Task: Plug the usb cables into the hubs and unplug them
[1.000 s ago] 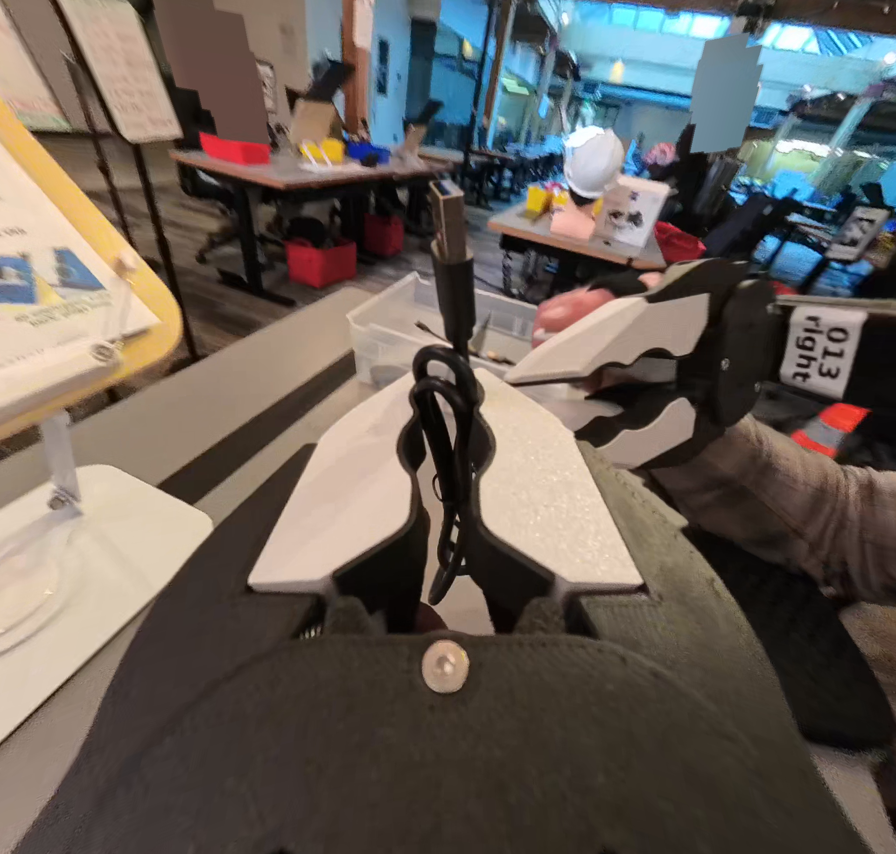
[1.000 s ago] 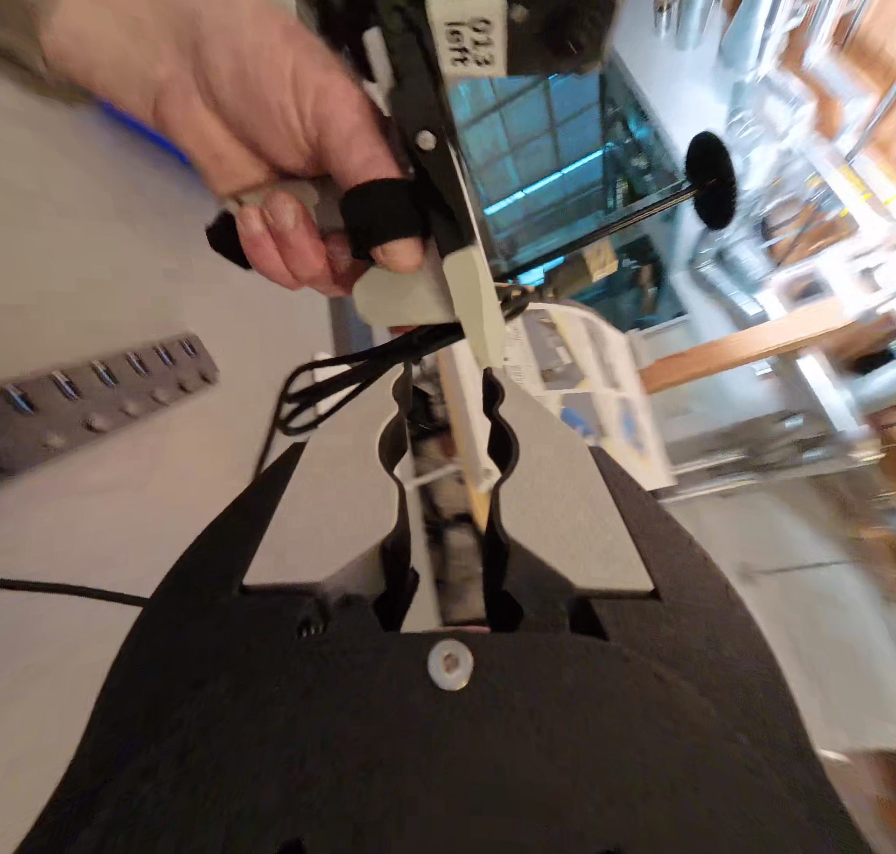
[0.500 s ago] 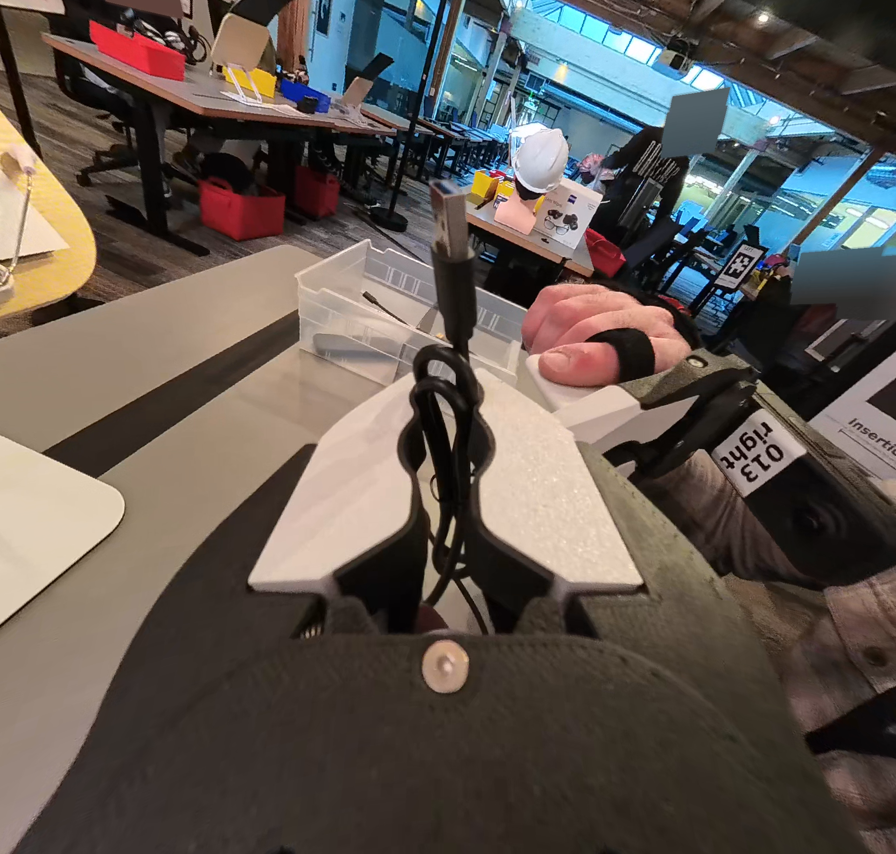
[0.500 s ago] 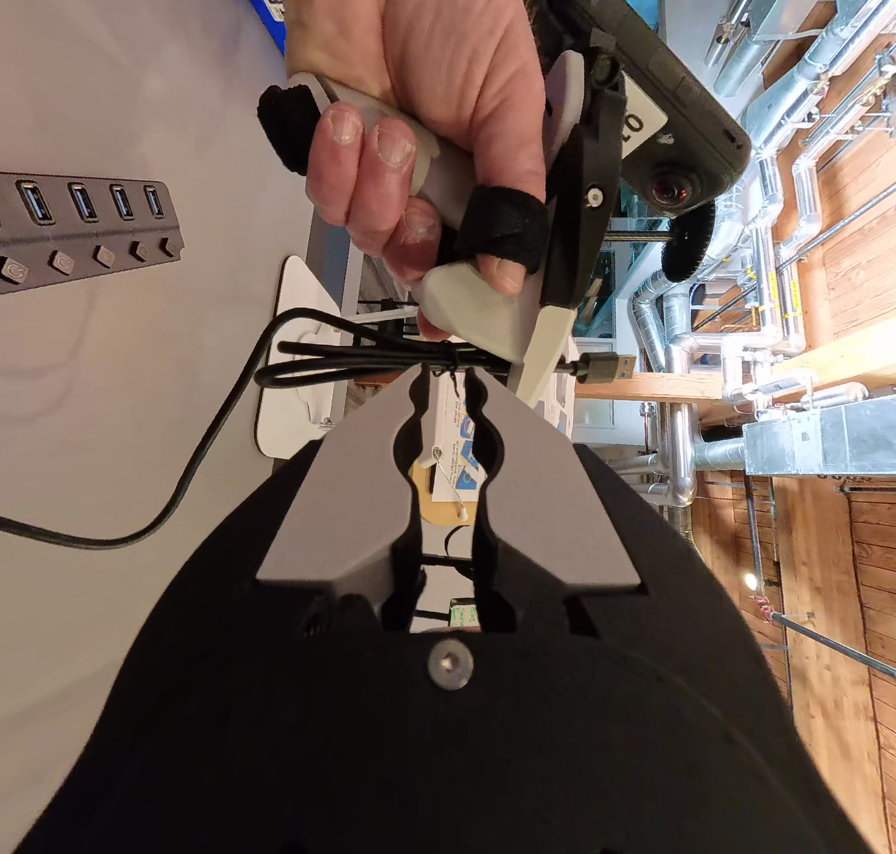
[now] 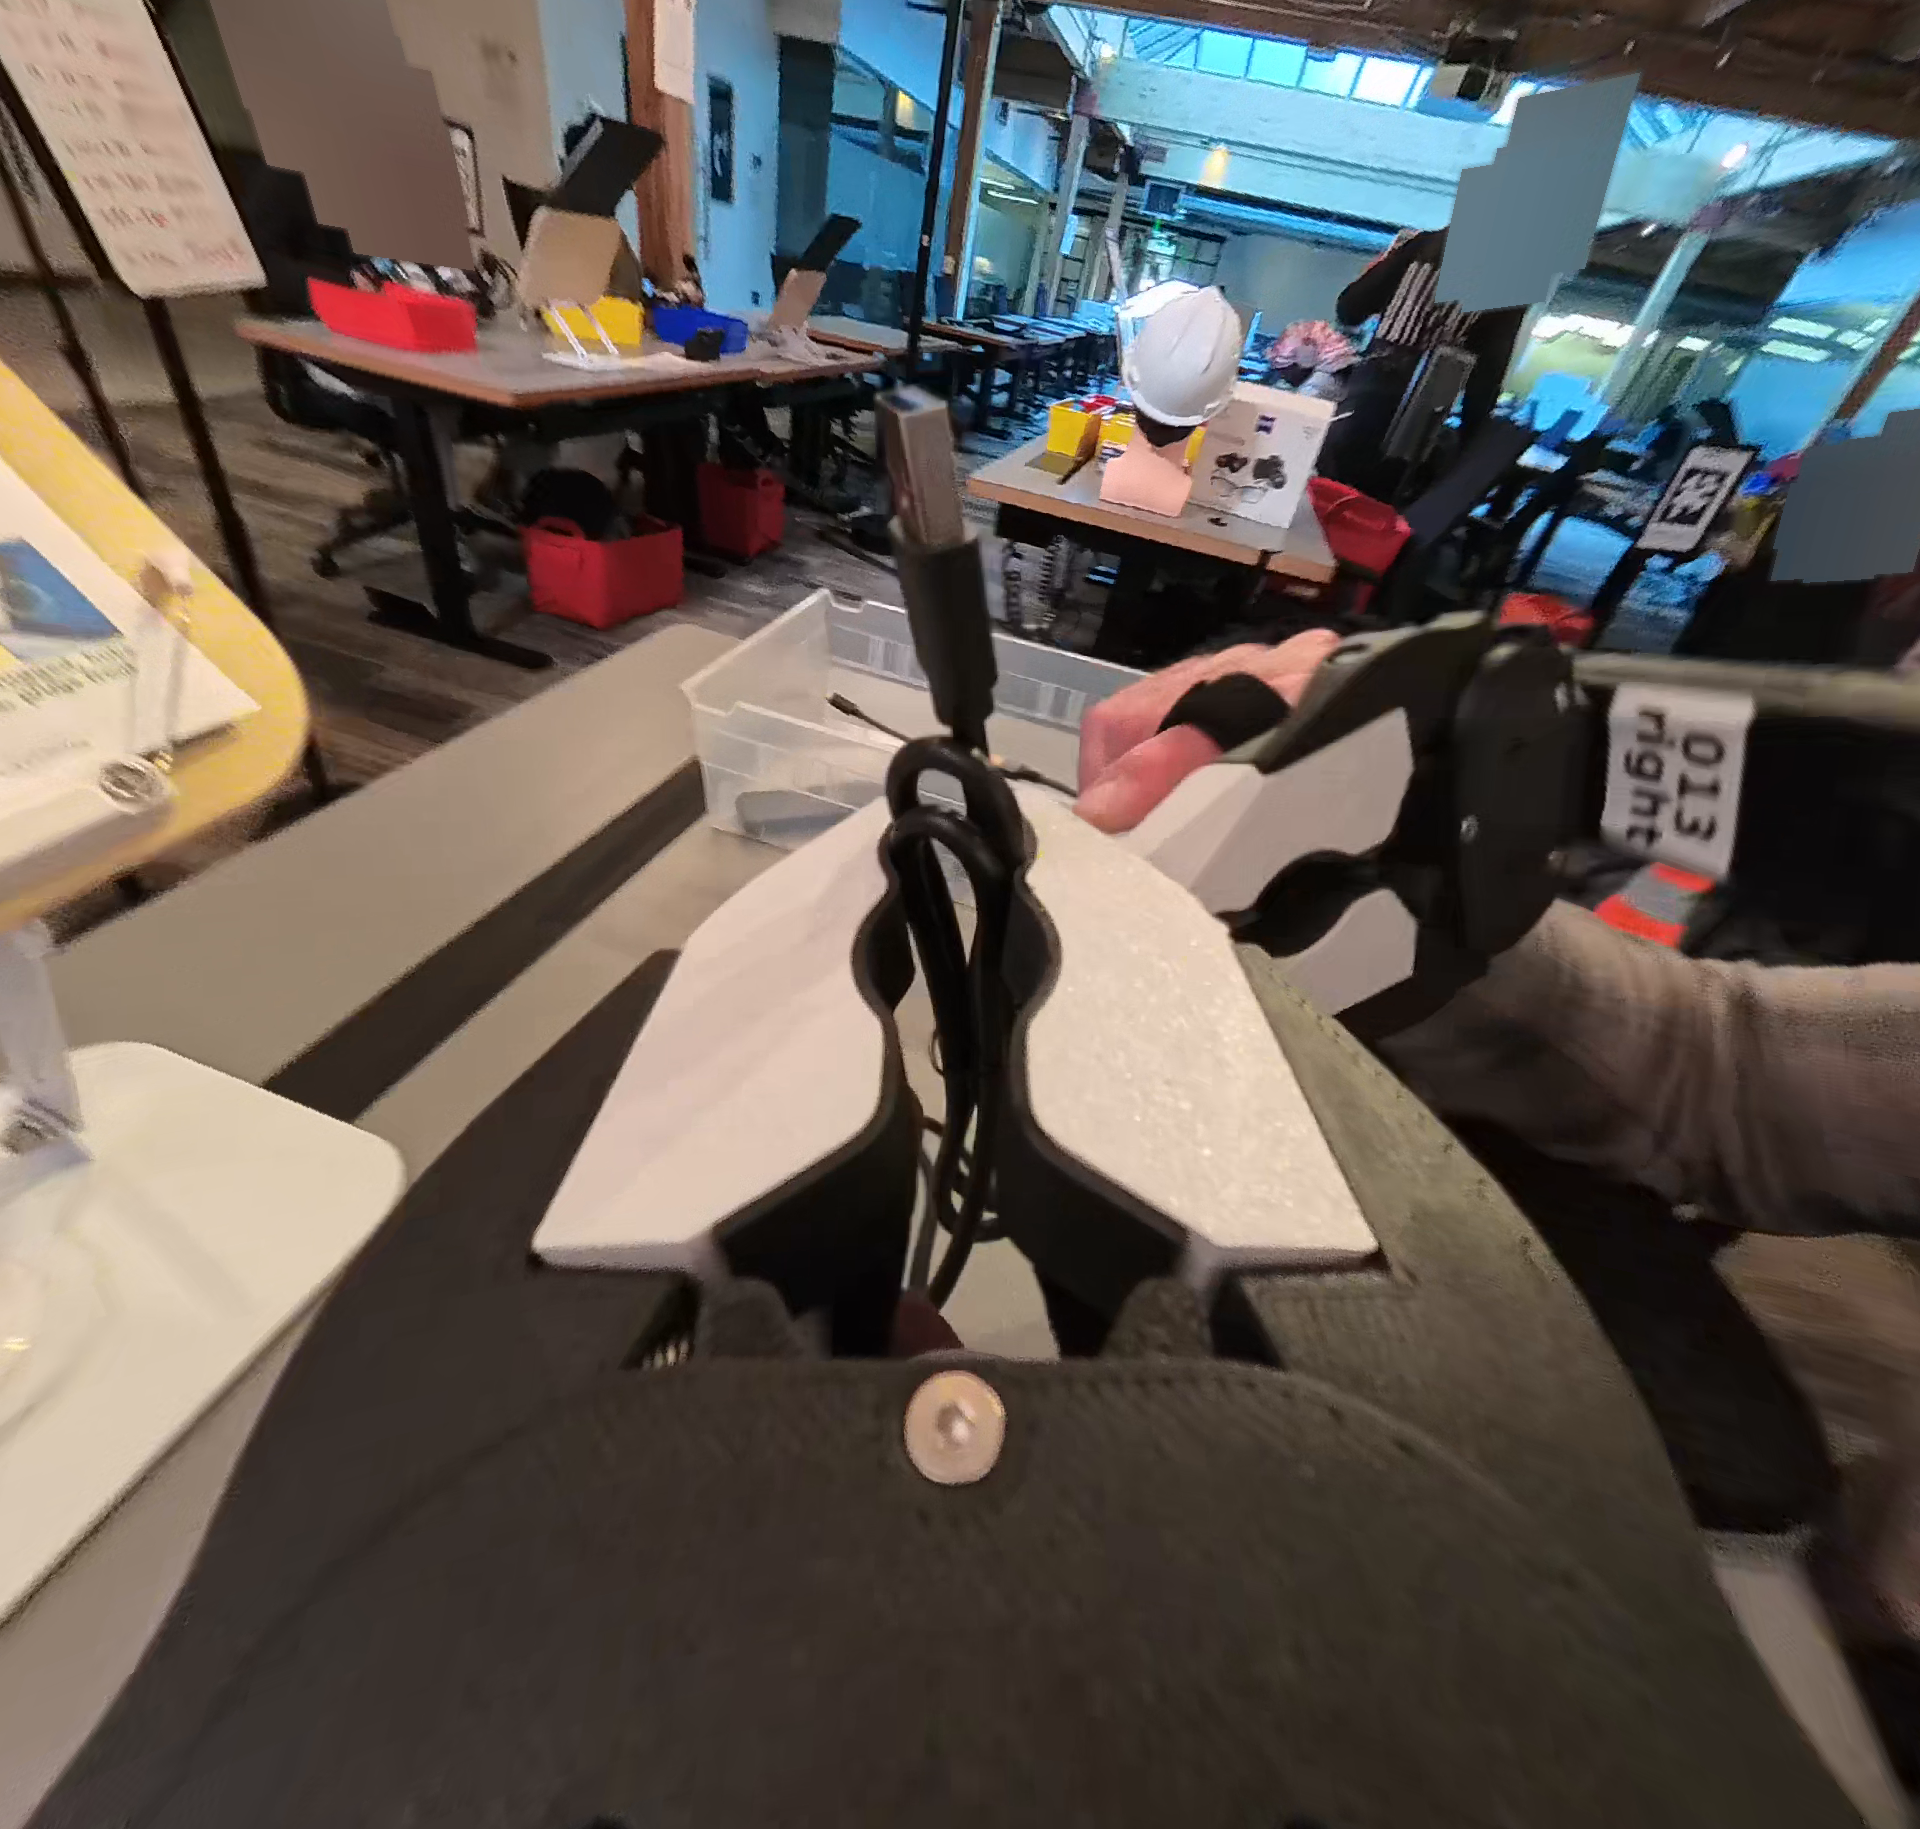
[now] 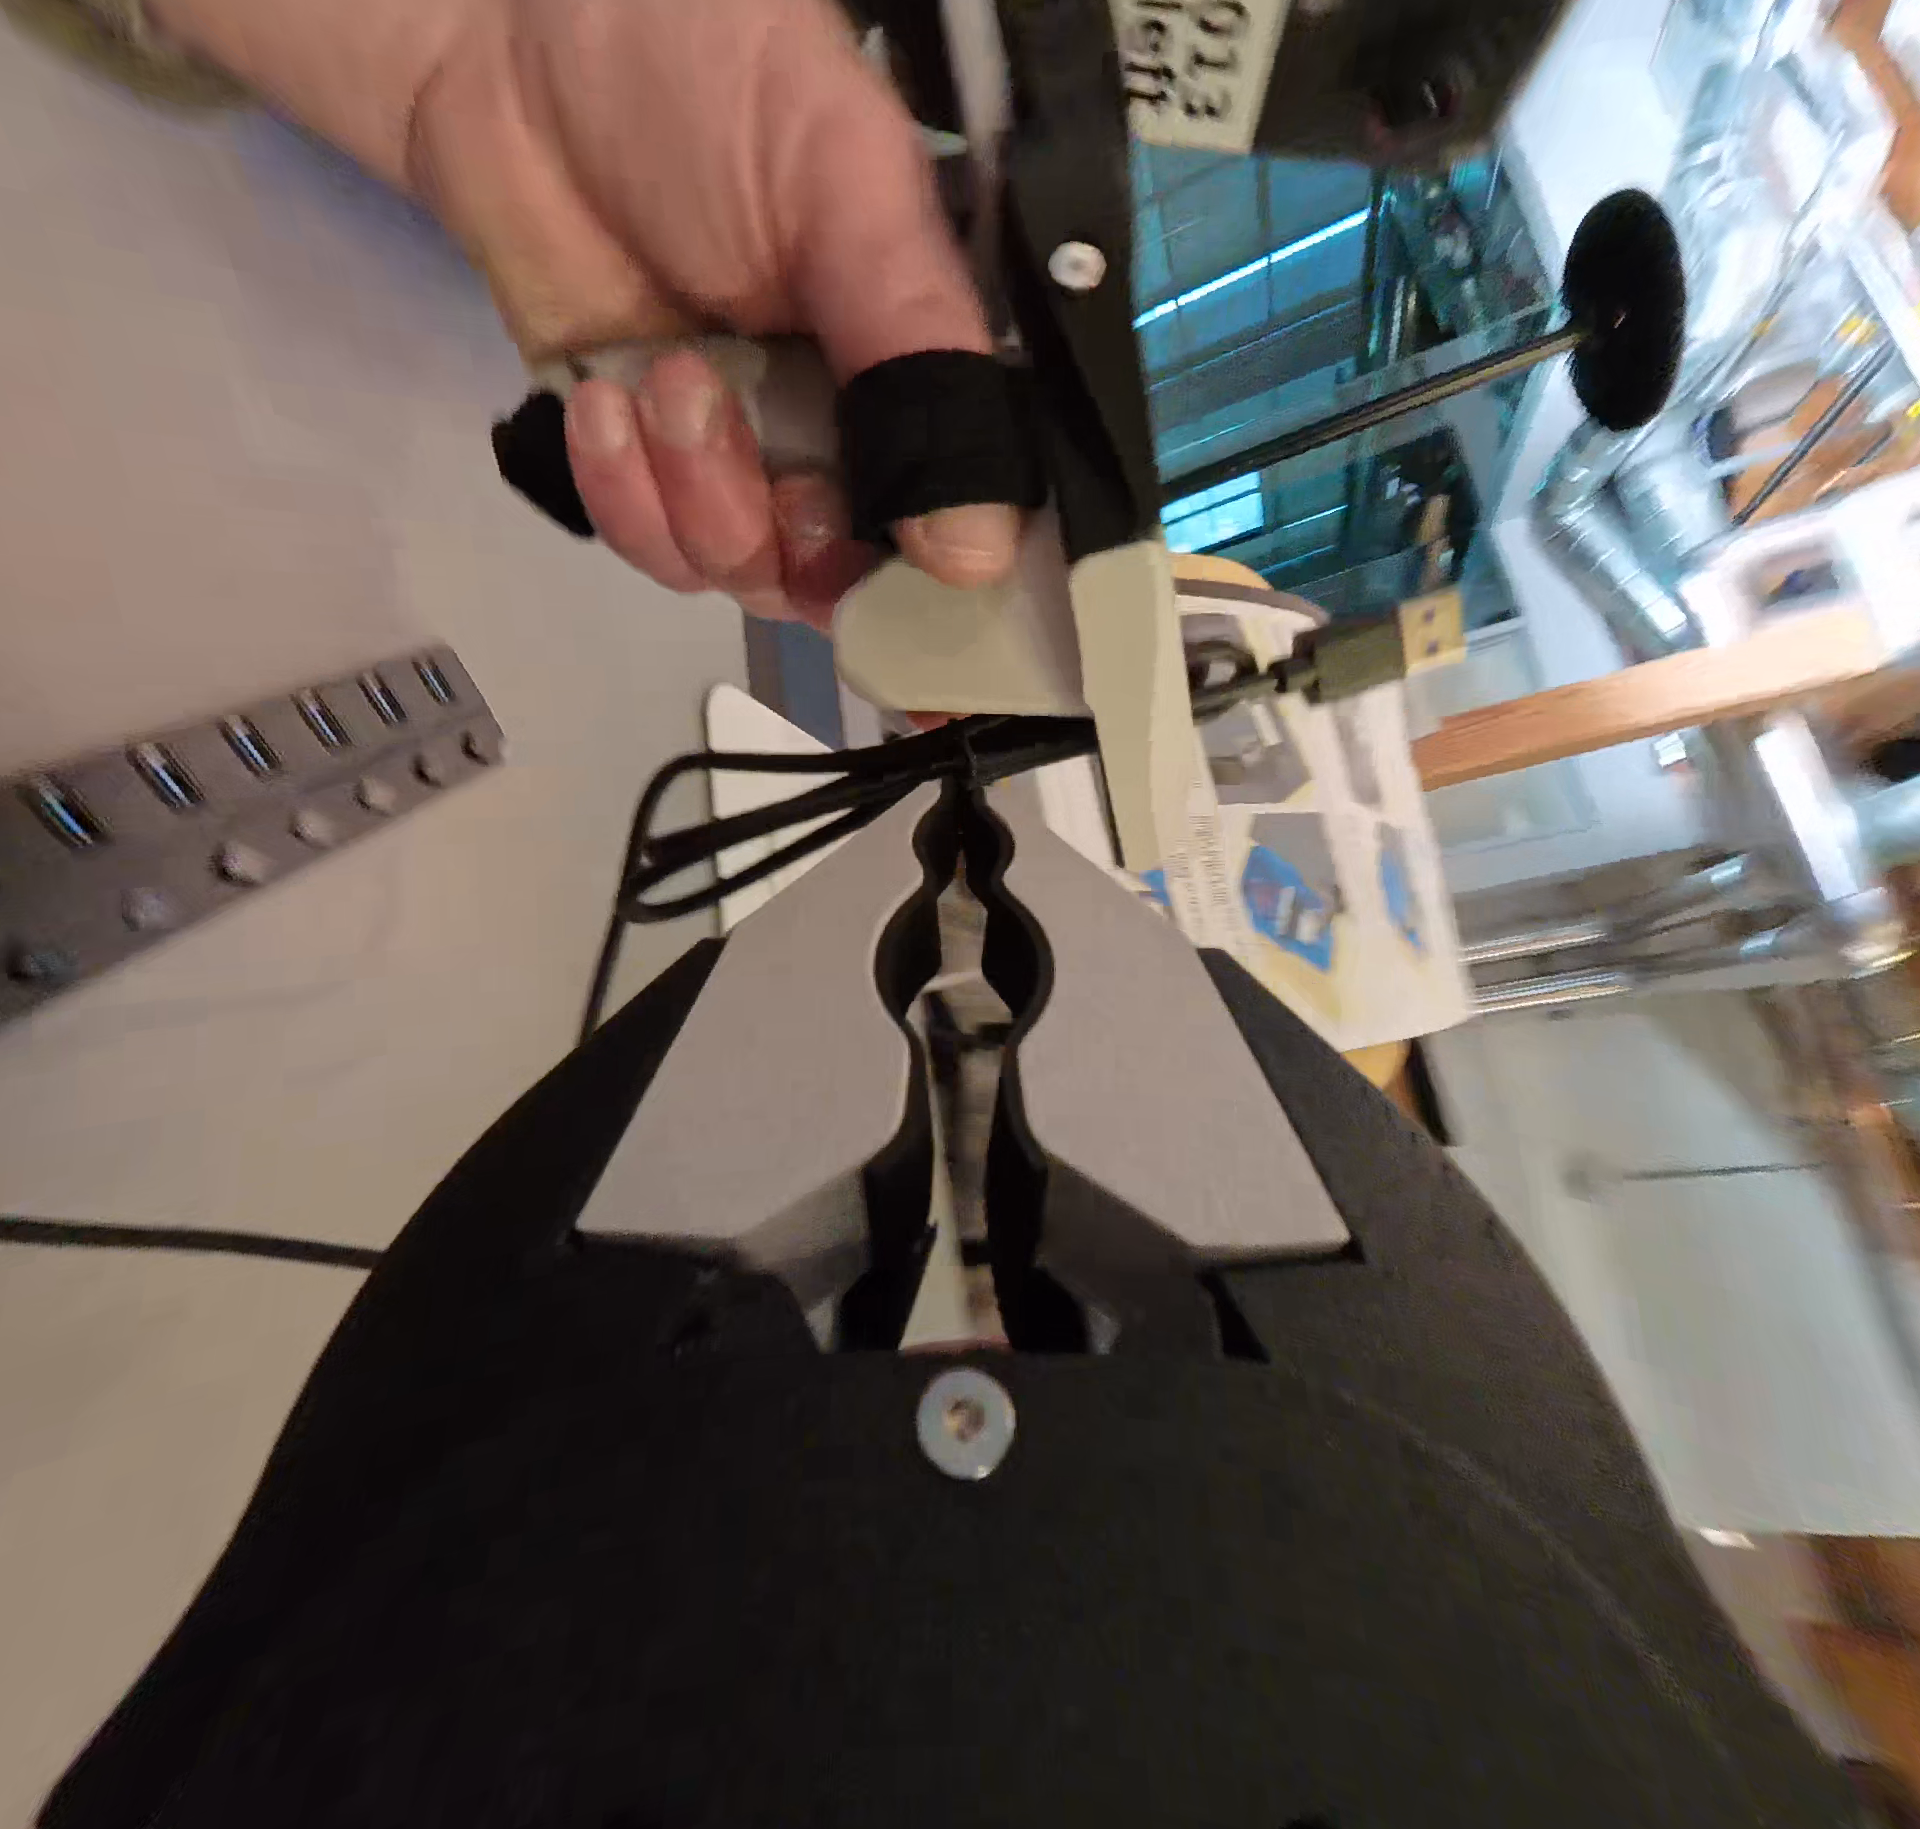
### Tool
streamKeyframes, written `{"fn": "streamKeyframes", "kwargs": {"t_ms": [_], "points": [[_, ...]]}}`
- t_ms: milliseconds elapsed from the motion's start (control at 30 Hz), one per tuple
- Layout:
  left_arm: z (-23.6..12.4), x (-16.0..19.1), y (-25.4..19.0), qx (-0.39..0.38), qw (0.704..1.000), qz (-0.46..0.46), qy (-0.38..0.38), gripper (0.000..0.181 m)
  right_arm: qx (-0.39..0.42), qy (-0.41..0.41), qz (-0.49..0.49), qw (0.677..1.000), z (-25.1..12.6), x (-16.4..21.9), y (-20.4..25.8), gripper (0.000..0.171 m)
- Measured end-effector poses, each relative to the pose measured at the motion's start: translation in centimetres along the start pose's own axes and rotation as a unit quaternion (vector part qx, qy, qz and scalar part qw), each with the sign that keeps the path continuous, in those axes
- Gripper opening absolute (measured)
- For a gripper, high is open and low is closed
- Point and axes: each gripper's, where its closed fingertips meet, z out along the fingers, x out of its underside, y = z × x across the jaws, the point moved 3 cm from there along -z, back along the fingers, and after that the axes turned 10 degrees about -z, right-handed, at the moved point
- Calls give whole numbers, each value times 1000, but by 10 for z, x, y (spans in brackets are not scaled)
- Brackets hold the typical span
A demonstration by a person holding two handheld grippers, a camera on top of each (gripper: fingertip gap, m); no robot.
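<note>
Black USB cable [image 5: 951,906], bundled in loops, is sitting pinched between the closed tips of the left gripper [image 5: 956,844] in the left wrist view. Its metal USB-A plug [image 5: 916,475] is sticking straight up and away past the fingertips, long axis in line with the fingers. The cable's lower loops are disappearing into the dark gap between the fingers, so its far end is hidden. The right gripper [image 5: 1210,865] is reaching in from the right, its tips tucked behind the left gripper's white finger; its fingers are standing narrowly apart, holding nothing visible. A clear plastic bin [image 5: 790,730] beyond is partly hidden by the plug.

Motion blur is softening the right wrist view. The right gripper [image 6: 961,797] is showing only a narrow slit between its tips, which are just touching the cable bundle [image 6: 831,792] from below; whether they are pinching it is unclear. The plug [image 6: 1387,647] is pointing right, lying roughly level. A grey USB hub [image 6: 239,803] is lying on the table [image 6: 260,1073] at the left, cut off by the frame edge.
</note>
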Motion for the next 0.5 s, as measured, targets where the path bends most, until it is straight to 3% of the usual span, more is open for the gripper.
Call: {"fn": "streamKeyframes", "kwargs": {"t_ms": [100, 200, 267, 400, 433, 500], "points": [[-4, -6, -1, -22, 998, 61, -24, 13, -15, -44, 149, 988, 3, 1, -5, 0], [-8, -11, -3, -56, 986, 153, -46, 13, -43, -103, 324, 940, 8, 3, -9, 0], [-9, -14, -6, -74, 974, 204, -67, 13, -64, -156, 448, 878, 9, 6, -11, 0], [-12, -12, -7, -109, 932, 330, -100, 13, -106, -251, 662, 699, 19, 15, -7, 0], [-12, -9, -7, -115, 920, 360, -102, 12, -110, -261, 682, 675, 23, 14, -3, 0], [-13, -7, -1, -119, 920, 359, -100, 12, -107, -266, 697, 657, 28, 15, 0, 0]]}}
